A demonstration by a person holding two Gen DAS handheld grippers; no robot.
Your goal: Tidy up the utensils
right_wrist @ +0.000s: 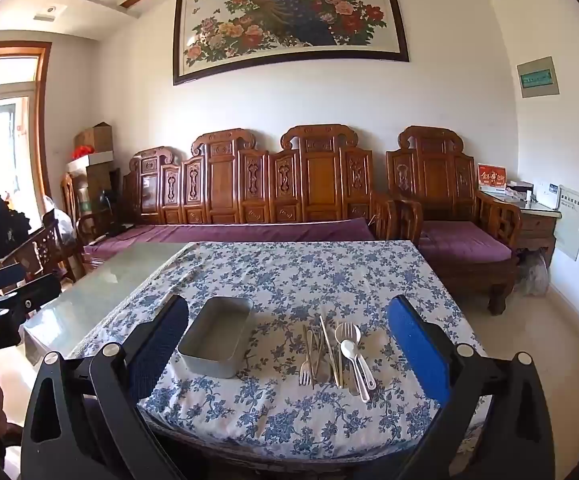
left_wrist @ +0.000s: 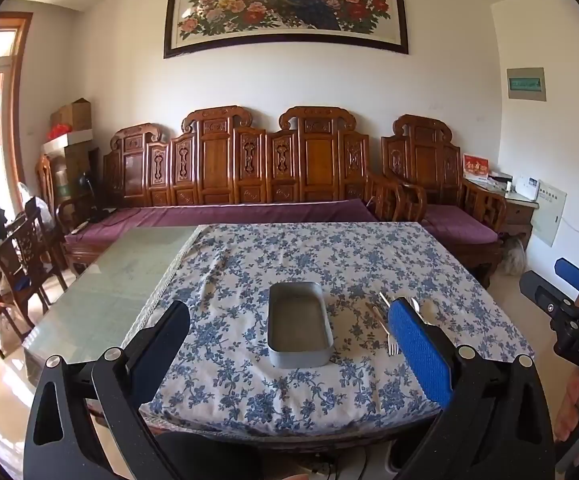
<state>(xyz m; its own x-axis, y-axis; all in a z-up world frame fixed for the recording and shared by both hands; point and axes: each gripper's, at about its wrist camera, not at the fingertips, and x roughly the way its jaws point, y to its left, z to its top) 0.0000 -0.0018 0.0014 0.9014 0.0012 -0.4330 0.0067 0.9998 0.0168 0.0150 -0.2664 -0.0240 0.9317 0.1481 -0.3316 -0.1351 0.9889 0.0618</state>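
Note:
An empty grey metal tray (left_wrist: 301, 357) (right_wrist: 209, 362) sits on the blue-flowered tablecloth (left_wrist: 289, 248). To its right lies a pile of utensils (right_wrist: 335, 354): a metal fork (right_wrist: 306, 374), chopsticks (right_wrist: 328, 344) and white plastic spoons (right_wrist: 352, 350). In the left wrist view the utensils (left_wrist: 385, 312) are partly hidden behind a blue finger pad (left_wrist: 421, 352). My left gripper (left_wrist: 289, 307) hangs open before the table's near edge, facing the tray. My right gripper (right_wrist: 288, 304) is open too, with nothing between its fingers, facing the tray and the pile.
The cloth covers the right part of a glass-topped table (left_wrist: 121, 276). A carved wooden sofa with purple cushions (left_wrist: 229, 212) stands behind it, wooden chairs (left_wrist: 21, 264) at the left. Each gripper shows at the other view's edge (left_wrist: 569, 304) (right_wrist: 5, 296).

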